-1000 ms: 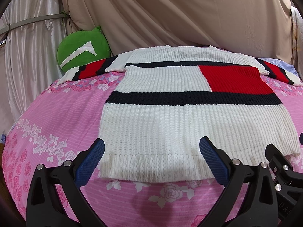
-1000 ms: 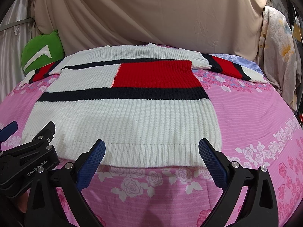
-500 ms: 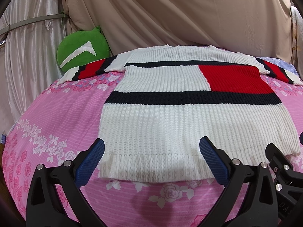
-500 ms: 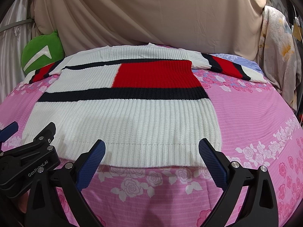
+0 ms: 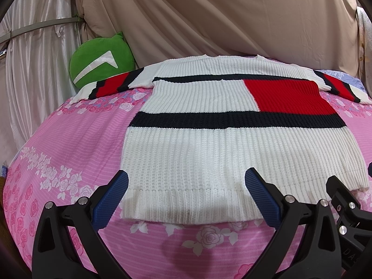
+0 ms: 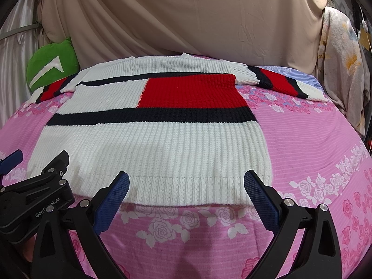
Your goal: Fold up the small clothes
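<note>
A white knit sweater (image 5: 197, 153) with a red block and dark navy stripes lies flat on the pink floral bedsheet (image 5: 69, 144), sleeves spread out to both sides, hem nearest me. It also shows in the right wrist view (image 6: 162, 148). My left gripper (image 5: 186, 197) is open and empty, hovering over the hem's left part. My right gripper (image 6: 186, 195) is open and empty, over the hem's right part. The left gripper's body (image 6: 34, 200) shows at the lower left of the right wrist view.
A green cushion (image 5: 102, 58) leans at the back left. Beige curtains (image 5: 209, 16) hang behind the bed. A floral cloth (image 6: 341, 74) hangs at the far right. Pink sheet (image 6: 313, 153) lies on both sides of the sweater.
</note>
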Motion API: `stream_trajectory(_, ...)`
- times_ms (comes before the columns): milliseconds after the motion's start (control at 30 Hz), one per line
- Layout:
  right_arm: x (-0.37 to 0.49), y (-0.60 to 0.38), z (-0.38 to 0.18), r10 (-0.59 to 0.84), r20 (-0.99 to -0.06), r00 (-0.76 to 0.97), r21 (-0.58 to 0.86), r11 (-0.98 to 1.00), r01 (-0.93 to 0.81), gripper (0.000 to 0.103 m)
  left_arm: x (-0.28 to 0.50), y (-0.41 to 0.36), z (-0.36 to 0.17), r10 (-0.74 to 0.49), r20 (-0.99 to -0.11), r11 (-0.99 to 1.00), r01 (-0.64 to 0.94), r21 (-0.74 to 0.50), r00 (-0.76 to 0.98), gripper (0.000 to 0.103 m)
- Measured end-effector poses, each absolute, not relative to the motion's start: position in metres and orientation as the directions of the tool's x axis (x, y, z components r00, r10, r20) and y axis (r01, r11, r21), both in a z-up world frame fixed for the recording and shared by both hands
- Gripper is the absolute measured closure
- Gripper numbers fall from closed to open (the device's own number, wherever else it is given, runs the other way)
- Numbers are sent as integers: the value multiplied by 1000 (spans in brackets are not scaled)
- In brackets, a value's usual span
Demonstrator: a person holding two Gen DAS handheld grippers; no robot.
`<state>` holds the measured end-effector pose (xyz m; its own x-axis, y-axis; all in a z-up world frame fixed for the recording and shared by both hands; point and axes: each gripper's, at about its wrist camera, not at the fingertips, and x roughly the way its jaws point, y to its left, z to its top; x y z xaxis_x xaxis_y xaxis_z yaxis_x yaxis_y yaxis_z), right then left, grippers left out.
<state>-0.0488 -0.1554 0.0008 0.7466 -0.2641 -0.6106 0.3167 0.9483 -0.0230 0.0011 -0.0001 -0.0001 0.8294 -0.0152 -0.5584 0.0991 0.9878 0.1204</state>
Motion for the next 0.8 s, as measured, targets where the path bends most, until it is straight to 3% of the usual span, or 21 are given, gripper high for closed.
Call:
stream_trajectory(300,-49,-156,1,-252,-611,750,-9,950,312,5,1,0,0,-25,-557,988,105,113,830,5)
stream_trajectory(433,-52,-190,9,-98,-581,808,158,960,230,5,2,2,0,-121,-572,981,184,55,811,5)
stream_trajectory(633,-12,-321,38,-260,-533,805,80,932,354,5,13,11,5,-245,-631,955,296,-26,736,5)
stream_trajectory(800,38,-492,39,-294,-614,733,262,800,540,5,47,26,27,-254,-639,954,297,-42,726,5)
